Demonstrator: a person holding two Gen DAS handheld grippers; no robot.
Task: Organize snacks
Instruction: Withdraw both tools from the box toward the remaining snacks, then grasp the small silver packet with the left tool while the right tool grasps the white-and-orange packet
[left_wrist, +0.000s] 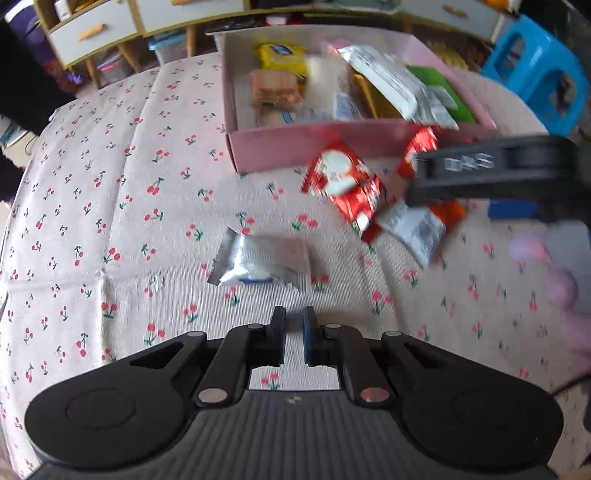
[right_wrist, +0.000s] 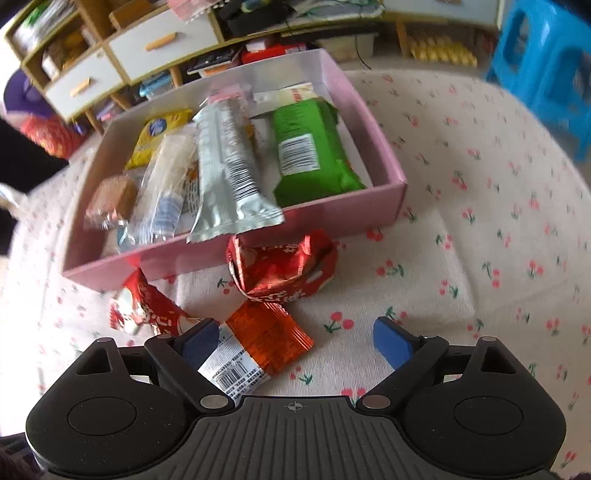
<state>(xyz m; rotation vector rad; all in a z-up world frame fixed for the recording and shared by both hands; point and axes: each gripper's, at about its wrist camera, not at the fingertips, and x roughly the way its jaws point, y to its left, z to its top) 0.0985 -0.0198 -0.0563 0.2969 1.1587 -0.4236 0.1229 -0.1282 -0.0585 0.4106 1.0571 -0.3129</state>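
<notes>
On the cherry-print cloth (left_wrist: 110, 192), in front of the pink box (right_wrist: 388, 173), you have 4 loose snack packets left to stow.

Item 1: silver foil packet (left_wrist: 264, 264), lying flat just ahead of your left gripper (left_wrist: 294, 334). That gripper's jaws are pressed together with nothing between them. The packet looks light, crinkly and slippery; a pinch on a crimped end seam should hold better than one on the puffed middle.

Item 2: orange packet (right_wrist: 264, 341) with a white barcode panel, lying between the spread jaws of your right gripper (right_wrist: 295, 341), close against the left finger, not pinched. It reads as thin film, soft and easily crushed, so a gentle close across its short width seems best.

Item 3: red-and-white packet (right_wrist: 147, 308), left of the orange one, near the box's front wall. White lettering shows, too blurred to read.

Item 4: crumpled red packet (right_wrist: 284, 264), touching the box front. Its white characters are also unreadable. It looks puffy, so expect it to give under the pads.

Already boxed: long silver bar (right_wrist: 229, 158) overhanging the front rim, green packet (right_wrist: 306, 147) with a barcode label, yellow packet (right_wrist: 159, 133), clear-wrapped items. No brand name is legible anywhere.
</notes>
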